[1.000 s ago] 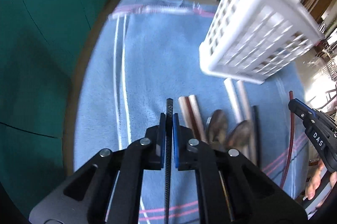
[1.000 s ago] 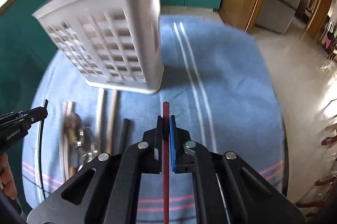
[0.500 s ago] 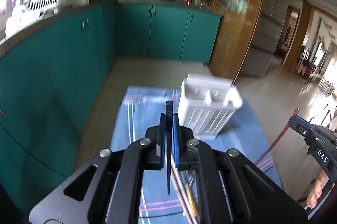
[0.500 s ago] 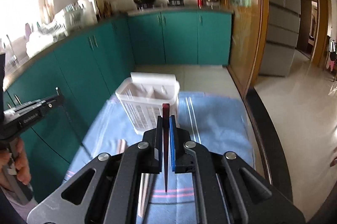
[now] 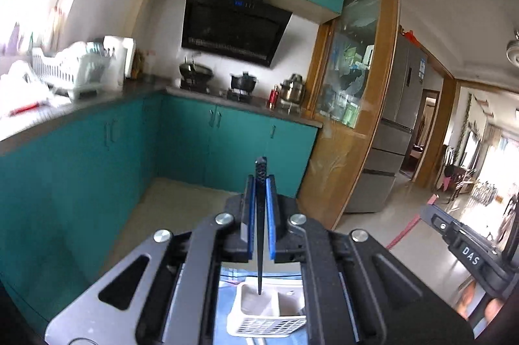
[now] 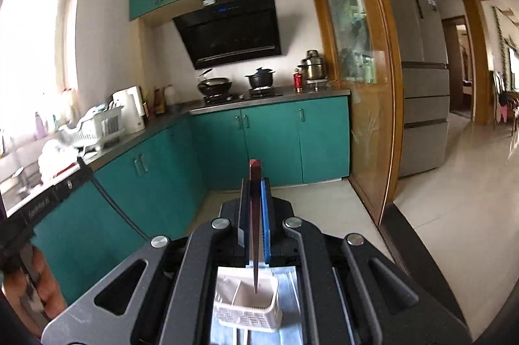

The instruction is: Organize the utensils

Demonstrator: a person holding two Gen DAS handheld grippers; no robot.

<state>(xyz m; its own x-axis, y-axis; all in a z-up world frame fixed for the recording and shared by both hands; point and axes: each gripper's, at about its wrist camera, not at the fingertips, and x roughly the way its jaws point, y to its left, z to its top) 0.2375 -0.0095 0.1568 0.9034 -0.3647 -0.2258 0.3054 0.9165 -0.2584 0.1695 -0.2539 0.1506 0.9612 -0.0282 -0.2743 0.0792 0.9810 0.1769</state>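
Observation:
My left gripper (image 5: 260,182) is shut on a black chopstick (image 5: 260,231) that hangs point down; its tip is over the left compartment of the white utensil basket (image 5: 266,324) far below. My right gripper (image 6: 255,186) is shut on a dark red chopstick (image 6: 255,231), also point down, its tip over the right compartment of the same basket (image 6: 248,317). The basket stands on a blue towel (image 6: 288,280). The right gripper shows at the right edge of the left wrist view (image 5: 460,244); the left gripper shows at the left edge of the right wrist view (image 6: 45,199).
Both cameras look across the kitchen: teal cabinets (image 5: 97,156), a counter with a white dish rack (image 5: 71,72), a stove with pots (image 6: 240,85), a black range hood (image 5: 233,27), a wooden glass door frame (image 6: 360,79) and a grey fridge (image 6: 421,79).
Both grippers have risen high above the table and tilted up, each carrying its chopstick. The chopsticks now hang point down over the basket, which was beside them on the towel a second ago.

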